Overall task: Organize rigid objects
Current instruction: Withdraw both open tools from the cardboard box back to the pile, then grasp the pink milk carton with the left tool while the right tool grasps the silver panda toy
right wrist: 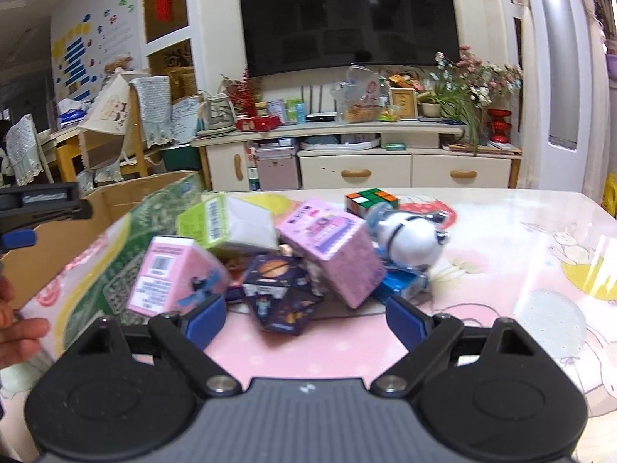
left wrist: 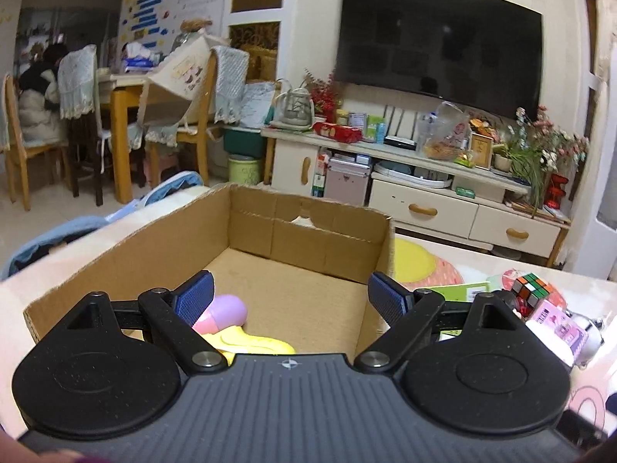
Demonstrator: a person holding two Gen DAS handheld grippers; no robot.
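Cardboard walls frame the left wrist view: an open box (left wrist: pixel 193 247) sits on the pink patterned table (right wrist: pixel 501 239), and the left gripper (left wrist: pixel 291 297) hangs over its near edge with jaws spread wide and nothing between them. Inside the box, against its near left side, lie a lilac-and-pink toy (left wrist: pixel 225 310) and a yellow toy (left wrist: pixel 250 341), touching each other.

To the right of the box, a heap of small rigid things waits on the table. The right gripper (right wrist: pixel 306 314) points at it, jaws wide apart and empty — a dark blue space-print box (right wrist: pixel 279 293) lies just ahead of them. Around it crowd a pink carton with a barcode (right wrist: pixel 173 274), a green-and-white carton (right wrist: pixel 227 223), a tilted pink-purple box (right wrist: pixel 331 247) and a white round toy (right wrist: pixel 412 239). A Rubik's cube (right wrist: pixel 370 200) stands behind the heap, near the white toy.
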